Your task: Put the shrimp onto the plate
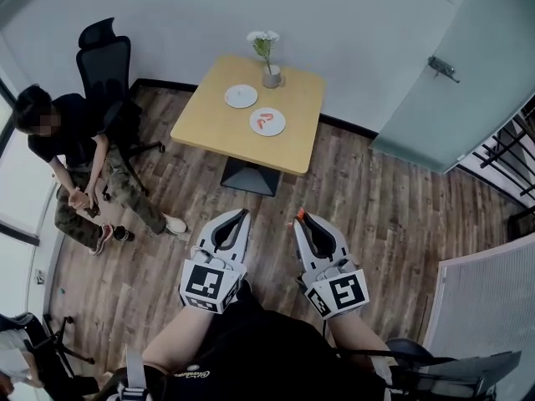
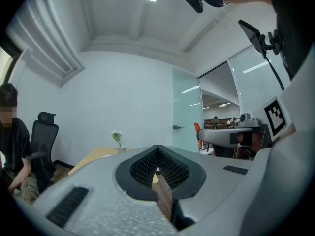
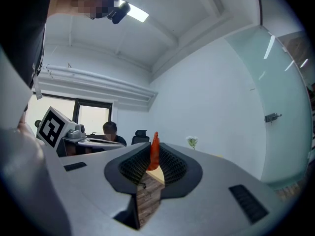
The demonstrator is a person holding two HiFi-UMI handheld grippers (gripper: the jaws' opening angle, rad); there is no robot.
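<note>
Shrimp (image 3: 154, 151) is pinched between the closed tips of the right claw (image 1: 303, 221), the left claw (image 1: 242, 217) is closed on nothing, and the empty white plate (image 1: 241, 96) on the table (image 1: 294, 90) lies well ahead of both claws, so pickup looks done while carry and placement remain.

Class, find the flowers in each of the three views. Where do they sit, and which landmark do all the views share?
Head view: flowers, top centre, at the table's far edge.
Left gripper view: flowers, left of centre, low.
Right gripper view: flowers, right of centre, tiny.
Shared landmark: the door handle, right of the flowers in all three.
</note>
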